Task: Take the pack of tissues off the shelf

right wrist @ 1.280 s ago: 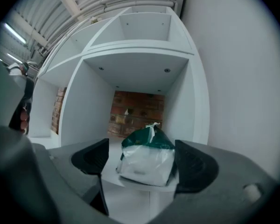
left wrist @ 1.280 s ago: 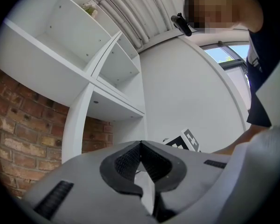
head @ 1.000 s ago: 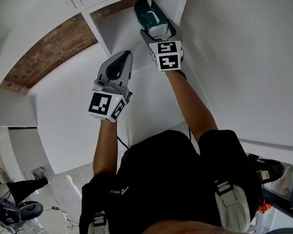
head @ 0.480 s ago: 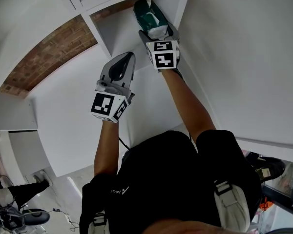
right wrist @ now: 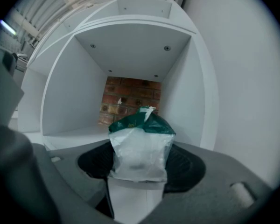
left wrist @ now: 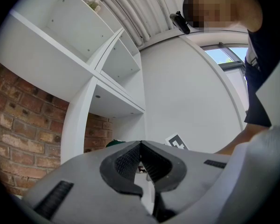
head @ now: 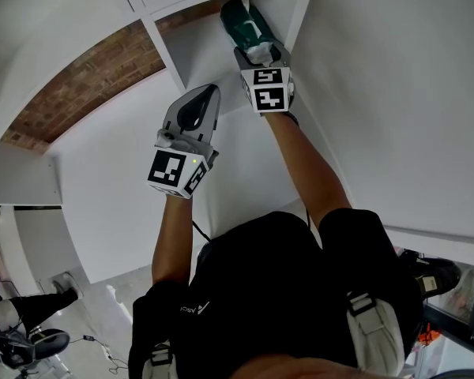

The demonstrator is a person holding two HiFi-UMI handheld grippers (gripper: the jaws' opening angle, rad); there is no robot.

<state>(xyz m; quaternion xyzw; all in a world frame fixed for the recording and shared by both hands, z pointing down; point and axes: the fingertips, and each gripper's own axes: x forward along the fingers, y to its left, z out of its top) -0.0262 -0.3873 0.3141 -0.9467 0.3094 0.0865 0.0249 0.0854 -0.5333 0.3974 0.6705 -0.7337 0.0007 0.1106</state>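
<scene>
High in a white shelf compartment [right wrist: 70,133], the pack of tissues [right wrist: 139,150] sits in front of a rough red brick back wall [right wrist: 128,97]. It is a soft, bag-like pack in crinkled plastic, dark green at its pinched top and cloudy white and glossy lower down. The compartment is a plain box of smooth, matt white boards.

The right hand-held gripper [head: 261,54] reaches up into the opening on an outstretched bare arm. Its two grey jaws, lined with dark ribbed pads [right wrist: 95,162], are closing on the pack, which fills the gap between them, and the pads meet its two sides. A cube with black and white square markers [head: 268,89] sits behind the jaws.

The left hand-held gripper [left wrist: 140,146] is held lower, beside the shelf's smooth white front panel [head: 126,172]. Its curved grey jaws are pressed together at the tips, with nothing between their ribbed pads.
</scene>
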